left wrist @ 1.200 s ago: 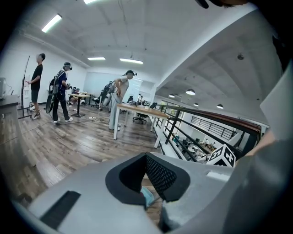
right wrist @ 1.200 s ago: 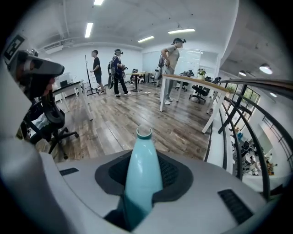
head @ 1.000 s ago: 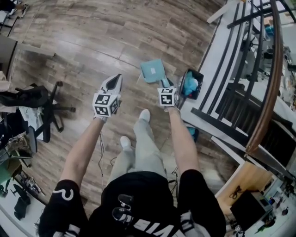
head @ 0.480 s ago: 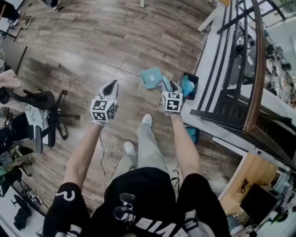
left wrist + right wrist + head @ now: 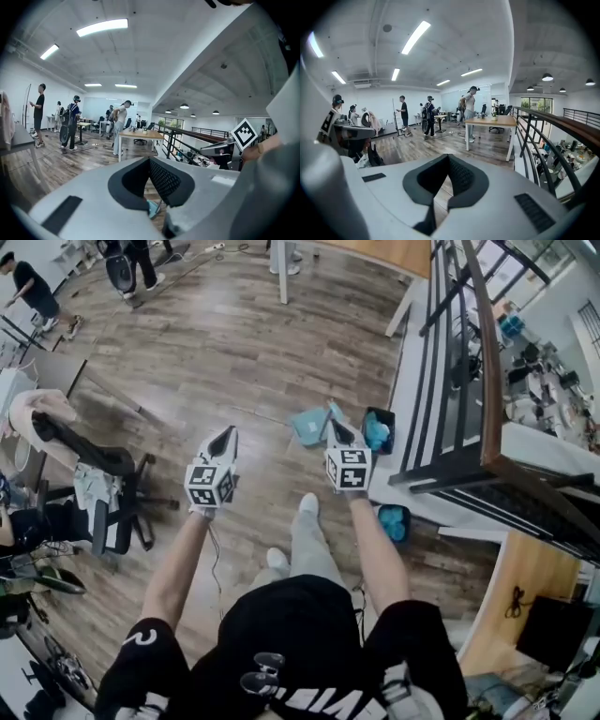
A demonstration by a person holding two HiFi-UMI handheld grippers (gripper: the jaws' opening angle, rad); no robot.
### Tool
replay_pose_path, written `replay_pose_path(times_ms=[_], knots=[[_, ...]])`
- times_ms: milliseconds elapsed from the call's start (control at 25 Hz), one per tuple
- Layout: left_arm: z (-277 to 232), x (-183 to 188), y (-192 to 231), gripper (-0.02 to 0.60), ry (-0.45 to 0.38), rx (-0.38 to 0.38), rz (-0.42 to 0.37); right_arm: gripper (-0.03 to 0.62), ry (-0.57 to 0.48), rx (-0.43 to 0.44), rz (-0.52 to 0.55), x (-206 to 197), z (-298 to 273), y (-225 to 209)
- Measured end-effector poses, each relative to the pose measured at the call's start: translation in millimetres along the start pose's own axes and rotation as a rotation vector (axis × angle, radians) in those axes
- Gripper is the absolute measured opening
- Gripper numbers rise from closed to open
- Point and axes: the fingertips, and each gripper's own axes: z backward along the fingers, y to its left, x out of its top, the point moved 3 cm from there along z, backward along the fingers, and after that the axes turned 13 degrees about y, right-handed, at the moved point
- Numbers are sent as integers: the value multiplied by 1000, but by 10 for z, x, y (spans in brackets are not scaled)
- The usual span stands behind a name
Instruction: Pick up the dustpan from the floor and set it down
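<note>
The teal dustpan (image 5: 309, 426) lies flat on the wooden floor next to the black bin, and nothing holds it. My right gripper (image 5: 335, 427) hangs in the air on its near side, above the floor. Its jaws have just been closing and now stand shut with nothing between them (image 5: 448, 157). My left gripper (image 5: 226, 433) is raised further left, its pads meeting at the tips (image 5: 150, 160), also empty. A sliver of the dustpan (image 5: 153, 209) shows under the left jaws.
A black bin (image 5: 379, 430) with teal contents stands by the dark railing (image 5: 469, 381) on the right. A teal object (image 5: 392, 521) lies near the person's feet. An office chair (image 5: 103, 493) is at the left. A wooden table (image 5: 490, 123) and several people are farther off.
Both grippers have risen well above the floor and the person has straightened up. The dustpan stays on the floor, now farther below the right gripper.
</note>
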Motion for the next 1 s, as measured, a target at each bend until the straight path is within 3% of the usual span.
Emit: replay_pose_path(times_ms=[440, 1000], knots=[[1024, 162, -275, -5, -100, 4, -18, -6, -112, 47, 17, -5, 1103, 564], [1417, 49, -482, -5, -112, -25, -37, -6, -139, 20, 58, -143, 1565, 778]])
